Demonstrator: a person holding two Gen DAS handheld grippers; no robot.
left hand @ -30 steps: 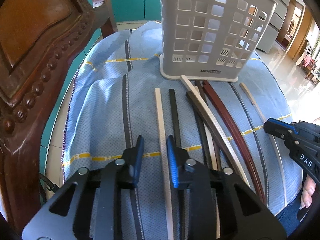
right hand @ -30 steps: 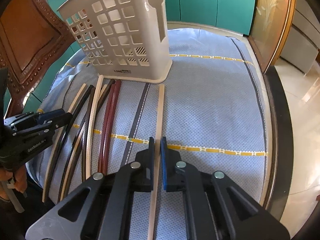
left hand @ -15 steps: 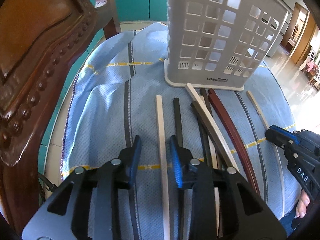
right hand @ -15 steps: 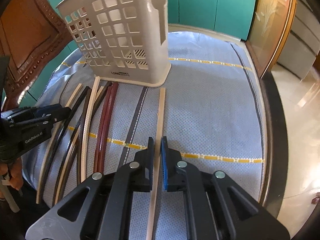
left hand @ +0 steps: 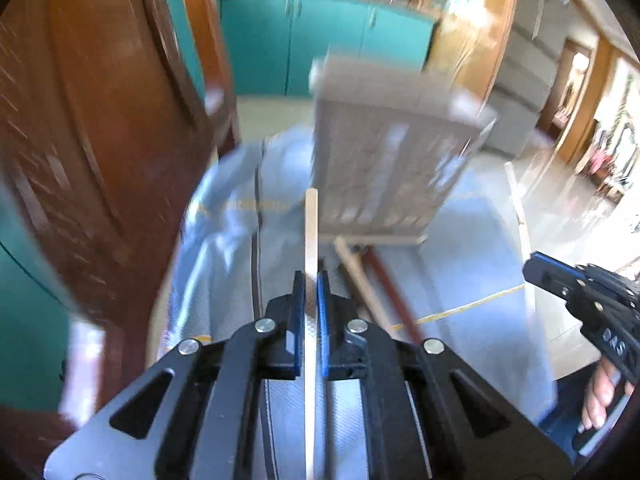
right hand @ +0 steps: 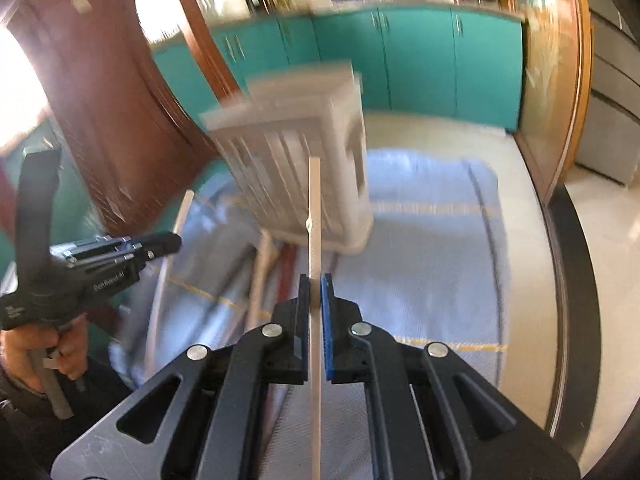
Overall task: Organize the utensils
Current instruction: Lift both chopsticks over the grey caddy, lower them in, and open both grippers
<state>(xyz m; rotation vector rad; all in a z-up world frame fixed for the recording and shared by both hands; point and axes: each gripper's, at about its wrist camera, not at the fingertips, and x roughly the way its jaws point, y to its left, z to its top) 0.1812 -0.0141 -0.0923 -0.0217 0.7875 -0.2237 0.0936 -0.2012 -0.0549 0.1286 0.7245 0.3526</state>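
Note:
My left gripper [left hand: 311, 280] is shut on a pale cream chopstick [left hand: 311, 224] and holds it lifted above the blue cloth, its tip pointing at the white slotted utensil basket [left hand: 384, 156]. My right gripper [right hand: 316, 282] is shut on a second pale chopstick [right hand: 314, 200], also lifted and pointing at the basket [right hand: 300, 168]. Each gripper shows in the other's view, the right one [left hand: 532, 270] and the left one [right hand: 176, 242]. Several cream, dark and red-brown chopsticks [left hand: 360, 280] lie on the cloth before the basket. Both views are motion-blurred.
A blue cloth [right hand: 432, 264] covers the round table, whose dark edge [right hand: 580, 288] runs at the right. A carved wooden chair back [left hand: 100, 140] stands close at the left. Teal cabinets [right hand: 440, 60] line the far wall.
Both grippers have closed on a pale chopstick each and lifted them off the cloth. Both cameras have risen and tilted up, so the basket looks farther and lower.

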